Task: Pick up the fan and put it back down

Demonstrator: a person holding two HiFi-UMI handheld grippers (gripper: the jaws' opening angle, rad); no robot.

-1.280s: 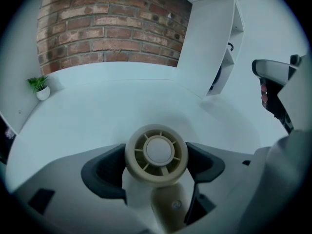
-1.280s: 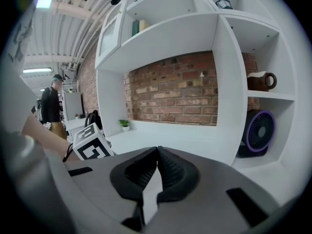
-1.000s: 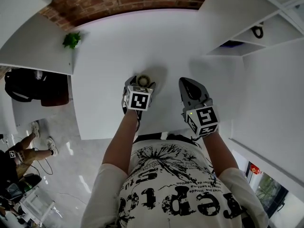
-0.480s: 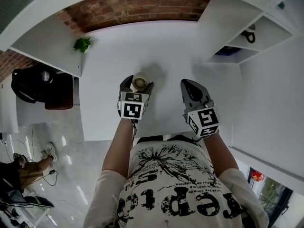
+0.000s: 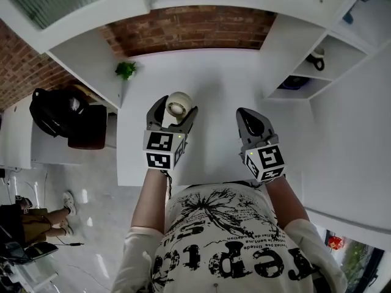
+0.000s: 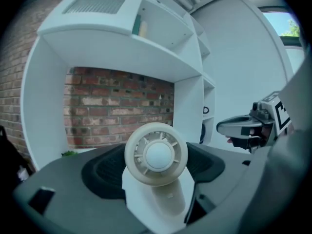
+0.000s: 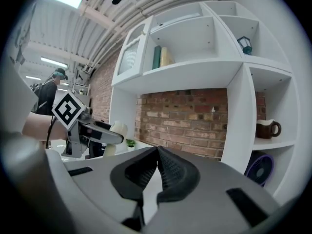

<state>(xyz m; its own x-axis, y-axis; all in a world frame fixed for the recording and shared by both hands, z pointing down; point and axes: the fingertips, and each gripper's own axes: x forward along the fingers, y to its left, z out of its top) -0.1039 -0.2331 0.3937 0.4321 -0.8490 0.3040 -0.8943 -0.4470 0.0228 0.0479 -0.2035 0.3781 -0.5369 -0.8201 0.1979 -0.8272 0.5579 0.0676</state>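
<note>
A small cream fan with a round grille is in my left gripper, which is shut on its stand and holds it above the white table. In the left gripper view the fan faces the camera, upright between the dark jaws. My right gripper hovers to the right of it, shut with nothing in it; its jaws meet at the tips. From the right gripper view, the left gripper and the fan show at the left.
A small green plant stands at the table's back left by the brick wall. White shelves at the right hold a mug and a purple fan. A black bag sits on a lower surface at the left.
My left gripper has risen with the fan, which now looks larger and higher above the table. The right gripper has stayed shut and about level.
</note>
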